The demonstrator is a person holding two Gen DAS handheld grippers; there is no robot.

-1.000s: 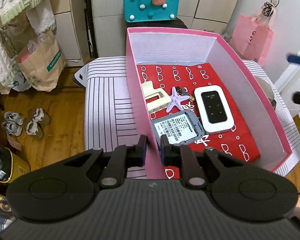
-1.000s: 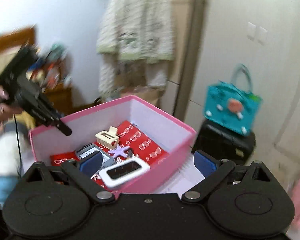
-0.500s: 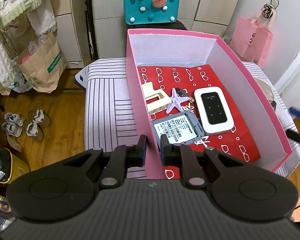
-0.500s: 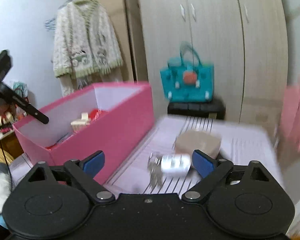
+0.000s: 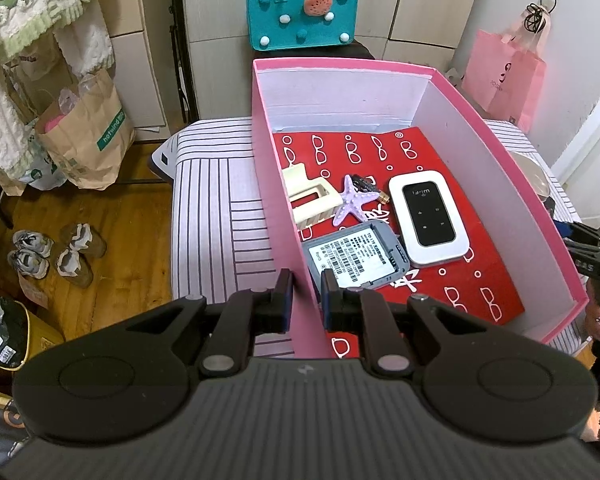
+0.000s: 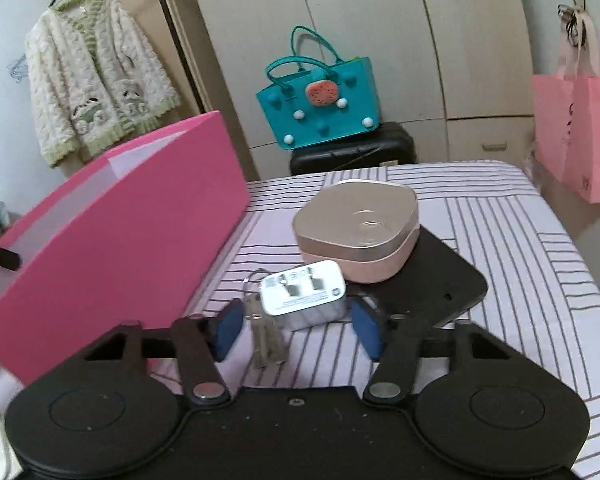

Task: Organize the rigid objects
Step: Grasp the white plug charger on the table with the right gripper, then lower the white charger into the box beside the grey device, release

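left gripper (image 5: 304, 298): clamped on box (image 5: 278, 200) wall, lower centre, to steady it | right gripper (image 6: 296, 326): spread wide around charger (image 6: 304, 294), frame centre, beside keys (image 6: 265, 336), likely next pick | router (image 5: 428, 218), battery (image 5: 354, 258) already boxed

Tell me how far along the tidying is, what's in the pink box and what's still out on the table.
Done: the hair clip, starfish, router and battery lie in the pink box.
In hand: the left gripper pinches the box's wall; the right gripper is open around the charger.
Left: the charger, keys and the beige case sit on the table.
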